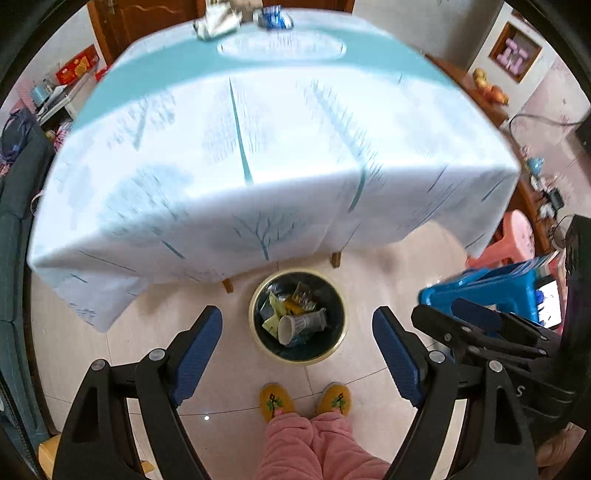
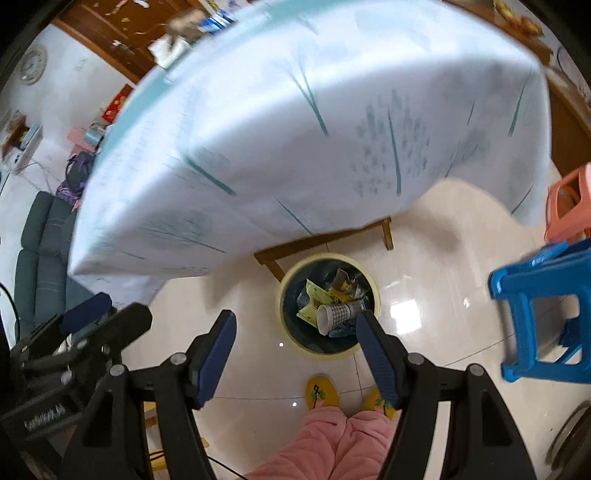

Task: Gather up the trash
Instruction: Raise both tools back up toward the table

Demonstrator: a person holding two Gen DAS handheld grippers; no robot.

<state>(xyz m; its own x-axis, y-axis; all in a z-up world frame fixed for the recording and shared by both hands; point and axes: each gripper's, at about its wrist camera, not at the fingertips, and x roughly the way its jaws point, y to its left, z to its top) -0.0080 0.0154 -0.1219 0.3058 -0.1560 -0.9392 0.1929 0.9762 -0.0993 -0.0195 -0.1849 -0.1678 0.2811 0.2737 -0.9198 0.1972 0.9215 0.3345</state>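
Left wrist view first: you're hanging your left gripper point(image 1: 297, 343) over the floor with the jaws standing wide and nothing between them, looking almost straight down at the trash bin point(image 1: 258, 291). The bin is sitting on the tiles just in front of your slippers point(image 1: 276, 401), already holding wrappers and a paper cup point(image 1: 301, 325). What's left to collect is way off at the far edge of the worktop point(image 1: 258, 147): a crumpled wrapper point(image 1: 218, 22) and a blue packet point(image 1: 275, 18). Both are blurry, so you're risking a sloppy grab if you're rushing in at this pace.

Right wrist view: your right gripper point(image 2: 295, 352) is also gaping, empty, with one pad sitting visually over the bin rim. The same leftover trash point(image 2: 184, 26) is showing at the far corner. Things I'd worry about: the loose tablecloth point(image 2: 332, 129) is draping low, so a jaw could be snagging it and dragging everything off. The blue stool point(image 2: 535, 317) is close on your right, easy to clip. And the two grippers are riding right beside each other, so they could be knocking together.
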